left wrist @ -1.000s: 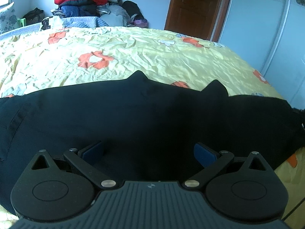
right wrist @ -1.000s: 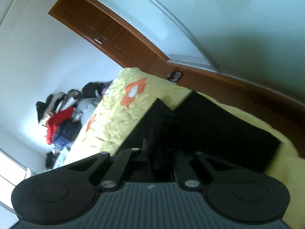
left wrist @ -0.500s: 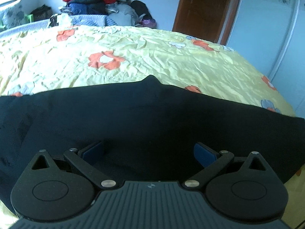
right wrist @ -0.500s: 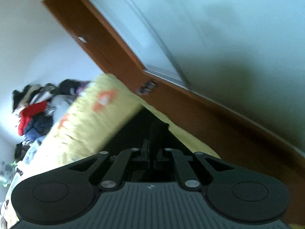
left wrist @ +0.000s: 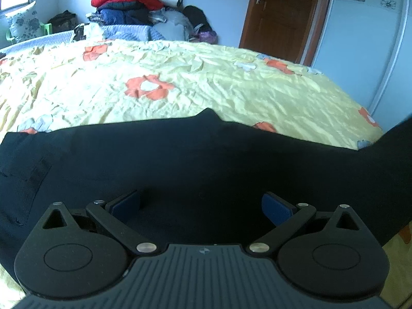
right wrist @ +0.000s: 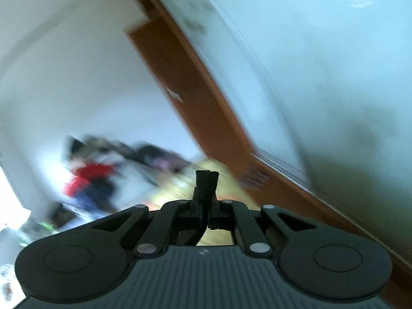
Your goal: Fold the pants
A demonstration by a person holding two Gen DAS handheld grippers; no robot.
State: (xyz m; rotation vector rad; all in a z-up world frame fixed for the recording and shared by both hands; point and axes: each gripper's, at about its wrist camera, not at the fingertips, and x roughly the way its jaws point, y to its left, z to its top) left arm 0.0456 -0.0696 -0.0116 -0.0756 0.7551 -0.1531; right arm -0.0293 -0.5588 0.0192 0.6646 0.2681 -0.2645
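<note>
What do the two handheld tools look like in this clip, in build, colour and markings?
Both look identical. The left tool has a matte black ribbed body, two round black discs at its sides, black linkage arms with silver pivot pins, a small round logo at the centre, and blue pads on its fingers. The right tool shows the same black body, discs and silver pins. No cables or sleeves are visible.

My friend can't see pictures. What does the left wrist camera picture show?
Black pants lie spread across a yellow flowered bedspread, with the open left gripper just above them. Behind the bed are a pile of clothes and a brown door.
</note>
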